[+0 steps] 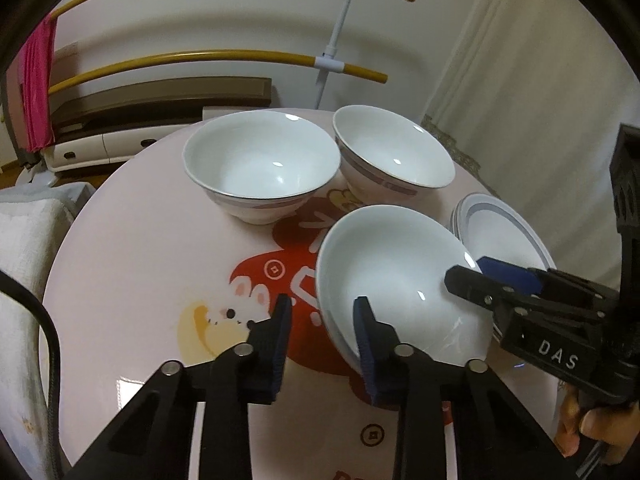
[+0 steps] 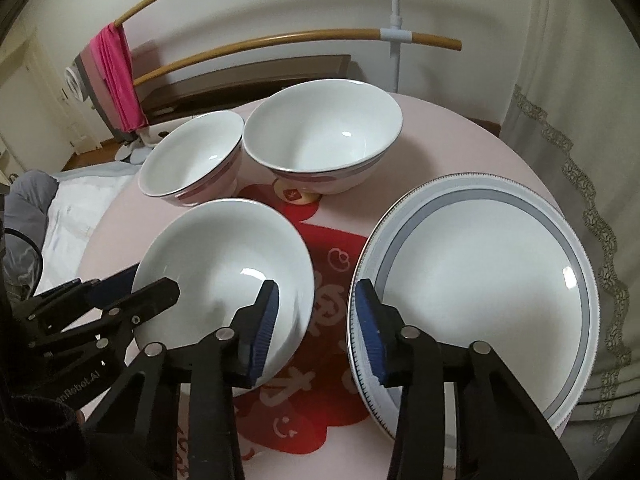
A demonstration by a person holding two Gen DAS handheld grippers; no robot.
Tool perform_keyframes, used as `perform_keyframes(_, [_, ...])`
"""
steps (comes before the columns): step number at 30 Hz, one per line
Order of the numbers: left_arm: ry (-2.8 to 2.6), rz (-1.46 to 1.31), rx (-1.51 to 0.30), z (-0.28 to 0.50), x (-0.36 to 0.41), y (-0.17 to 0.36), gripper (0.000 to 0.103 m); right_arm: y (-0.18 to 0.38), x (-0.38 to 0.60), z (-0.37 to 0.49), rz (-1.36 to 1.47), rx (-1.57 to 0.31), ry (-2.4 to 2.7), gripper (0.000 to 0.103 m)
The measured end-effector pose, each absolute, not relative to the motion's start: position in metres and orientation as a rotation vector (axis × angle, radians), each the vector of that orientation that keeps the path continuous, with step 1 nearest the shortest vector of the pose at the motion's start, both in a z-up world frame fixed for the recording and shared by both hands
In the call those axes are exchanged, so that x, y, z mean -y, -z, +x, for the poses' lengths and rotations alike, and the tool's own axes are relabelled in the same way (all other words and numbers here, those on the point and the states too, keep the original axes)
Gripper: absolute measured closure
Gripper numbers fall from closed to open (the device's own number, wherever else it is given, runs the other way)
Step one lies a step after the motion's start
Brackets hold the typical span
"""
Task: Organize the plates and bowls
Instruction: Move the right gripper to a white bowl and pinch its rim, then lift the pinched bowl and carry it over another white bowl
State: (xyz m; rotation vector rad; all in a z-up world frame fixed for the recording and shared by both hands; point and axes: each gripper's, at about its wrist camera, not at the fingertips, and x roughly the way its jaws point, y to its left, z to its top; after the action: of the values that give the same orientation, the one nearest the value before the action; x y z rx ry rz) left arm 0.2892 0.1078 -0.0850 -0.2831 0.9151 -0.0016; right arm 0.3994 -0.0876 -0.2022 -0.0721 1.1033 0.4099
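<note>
On the left wrist view, the right edge was cut off: only fingertips of a hand (image 1: 600,420) showed under the right gripper (image 1: 466,269). The plate stack (image 1: 504,232) was half hidden behind that gripper, with several rims visible but the count unclear. A black cable (image 1: 44,320) ran off the left edge.

The round pink table (image 1: 132,248) had a red cartoon print. Behind it were a rack with yellow rails (image 1: 224,58), a pink cloth (image 1: 38,88) hung on it, a pale curtain (image 1: 540,100) on the right and white bedding (image 1: 24,240) on the left.

There were three white bowls, all empty. The left far bowl (image 1: 260,160) and right far bowl (image 1: 394,152) stood almost touching at the back. The near bowl (image 1: 396,264) sat in front of them, just beside the plates.

The left gripper (image 1: 323,300) straddled the near bowl's left rim, one pad inside. The outer pad stood apart from the wall with table showing between, so it was released, not clamping. The right gripper straddled the bowl's right rim, with its black finger inside and its blue pad outside.

On the right wrist view, the bottom left was dark and hard to read, and the lettering on the left gripper was partly cut off. The table, rack, cloth and lace-edged curtain were the same.

The top plate was empty, white with a grey band. The right gripper's left pad hung over the near bowl's inside and its right pad over the plate rim. Red table showed between bowl and pad, so it was released too. Whether the near bowl rested flat was unclear.
</note>
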Motion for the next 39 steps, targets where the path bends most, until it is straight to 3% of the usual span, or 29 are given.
perform_keyframes(3, [0.025,-0.279,-0.912,0.293,-0.104,0.088,0.090,0.202,0.086,0.401,-0.085,-1.100,-0.408,0.065])
perform_keyframes(13, [0.014,-0.295,-0.912,0.285,-0.114,0.099,0.092,0.200,0.078,0.397,-0.082,-1.099,-0.452,0.068])
perform_keyframes(15, [0.013,-0.285,-0.912,0.284,-0.112,0.099,0.092,0.202,0.075,0.397,-0.087,-1.104,-0.462,0.074])
perform_keyframes(17, [0.020,-0.277,-0.906,0.284,-0.109,0.097,0.093,0.202,0.070,0.396,-0.086,-1.112,-0.480,0.092])
perform_keyframes(18, [0.016,-0.273,-0.905,0.284,-0.108,0.095,0.093,0.202,0.069,0.396,-0.083,-1.113,-0.492,0.095])
perform_keyframes(39, [0.030,-0.227,-0.721,0.303,-0.091,0.019,0.095,0.140,0.097,0.416,-0.027,-0.950,-0.520,0.095])
